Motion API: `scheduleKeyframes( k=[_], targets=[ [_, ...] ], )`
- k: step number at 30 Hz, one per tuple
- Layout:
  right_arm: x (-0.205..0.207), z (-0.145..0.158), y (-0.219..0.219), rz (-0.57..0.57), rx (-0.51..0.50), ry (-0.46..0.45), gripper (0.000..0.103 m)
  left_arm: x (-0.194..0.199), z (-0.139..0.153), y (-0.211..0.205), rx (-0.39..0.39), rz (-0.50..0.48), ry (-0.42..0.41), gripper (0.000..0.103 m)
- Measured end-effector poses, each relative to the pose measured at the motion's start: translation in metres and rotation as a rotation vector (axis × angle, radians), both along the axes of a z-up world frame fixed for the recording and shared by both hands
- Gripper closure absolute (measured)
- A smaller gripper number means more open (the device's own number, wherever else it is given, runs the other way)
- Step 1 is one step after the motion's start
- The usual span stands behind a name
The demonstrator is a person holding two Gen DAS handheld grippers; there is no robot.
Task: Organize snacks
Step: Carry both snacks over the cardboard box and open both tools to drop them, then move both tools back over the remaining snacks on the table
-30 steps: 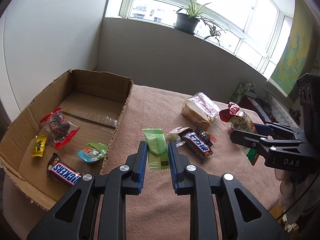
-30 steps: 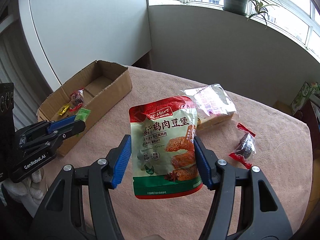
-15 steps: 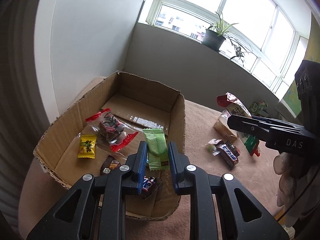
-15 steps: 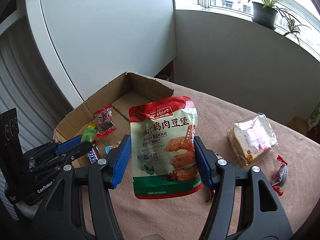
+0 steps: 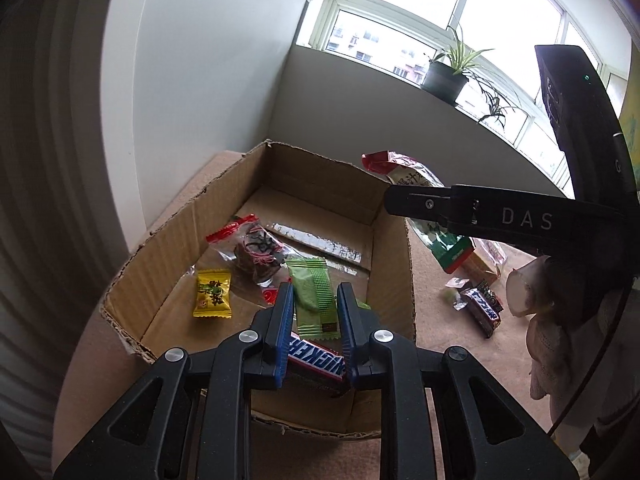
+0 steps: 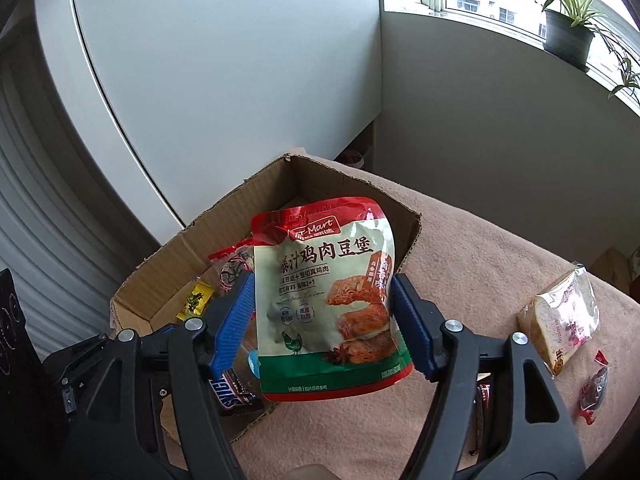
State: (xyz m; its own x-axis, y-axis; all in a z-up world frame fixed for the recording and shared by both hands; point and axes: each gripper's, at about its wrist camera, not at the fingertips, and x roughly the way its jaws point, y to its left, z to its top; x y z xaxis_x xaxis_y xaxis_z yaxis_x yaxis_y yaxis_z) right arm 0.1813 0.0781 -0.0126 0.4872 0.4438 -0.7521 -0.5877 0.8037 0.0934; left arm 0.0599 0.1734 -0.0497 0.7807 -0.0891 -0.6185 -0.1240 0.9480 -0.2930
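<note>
My left gripper [image 5: 315,289] is shut on a green wafer packet [image 5: 310,300], which hangs above the near end of the open cardboard box [image 5: 394,280]. In the box lie a Snickers bar [image 5: 316,356], a yellow candy [image 5: 212,294] and a dark candy in clear wrap with red ends [image 5: 256,248]. My right gripper [image 6: 324,280] hovers over the box's [image 6: 168,264] right wall. Its jaws are opening, and the red, white and green chicken snack pouch [image 6: 328,296] still stands between the pads, which no longer squeeze it. The left wrist view shows the pouch [image 5: 412,174] from the side.
On the tan cloth [image 6: 500,248] to the right of the box lie a bread packet [image 6: 564,320], a dark candy with red ends [image 6: 594,390] and a small chocolate bar [image 5: 482,308]. A potted plant [image 5: 444,76] stands on the window sill behind.
Both grippers have moved left from above the cloth to above the box, each with its snack. The right jaws now stand a little wider around the pouch.
</note>
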Motion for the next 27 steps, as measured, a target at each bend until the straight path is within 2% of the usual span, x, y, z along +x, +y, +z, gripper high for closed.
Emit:
scheduleKeyframes(
  k=[2,3,4,5,6,7,16,22,27],
  targets=[
    [0.002,0.0,0.002,-0.012,0.003,-0.006,0.024,0.001,0.0,0.001,0.007,0.009,0.001,0.079],
    [0.003,0.001,0.001,-0.024,0.006,-0.013,0.017,0.0,0.0,0.001,0.006,0.008,-0.001,0.076],
    [0.003,0.003,0.0,-0.036,0.012,-0.021,0.013,0.0,0.0,0.002,0.006,0.009,-0.001,0.065],
    [0.003,0.004,-0.001,-0.046,0.019,-0.028,0.007,0.0,0.0,0.001,0.009,0.013,-0.003,0.046],
    [0.003,0.006,-0.004,-0.054,0.03,-0.032,0.004,-0.002,0.001,0.001,0.012,0.018,-0.013,0.039],
    [0.003,0.008,-0.007,-0.058,0.037,-0.033,0.004,-0.004,0.002,0.002,0.014,0.022,-0.025,0.037],
    [-0.012,0.02,-0.043,-0.111,0.067,-0.053,0.004,-0.004,0.004,-0.005,0.023,0.016,-0.033,0.037],
    [-0.032,0.025,-0.093,-0.181,0.07,-0.074,0.004,-0.004,0.01,-0.023,0.033,0.003,-0.05,0.037],
    [-0.057,0.025,-0.149,-0.293,0.047,-0.111,0.004,0.0,0.016,-0.051,0.045,-0.038,-0.068,0.037]
  ],
)
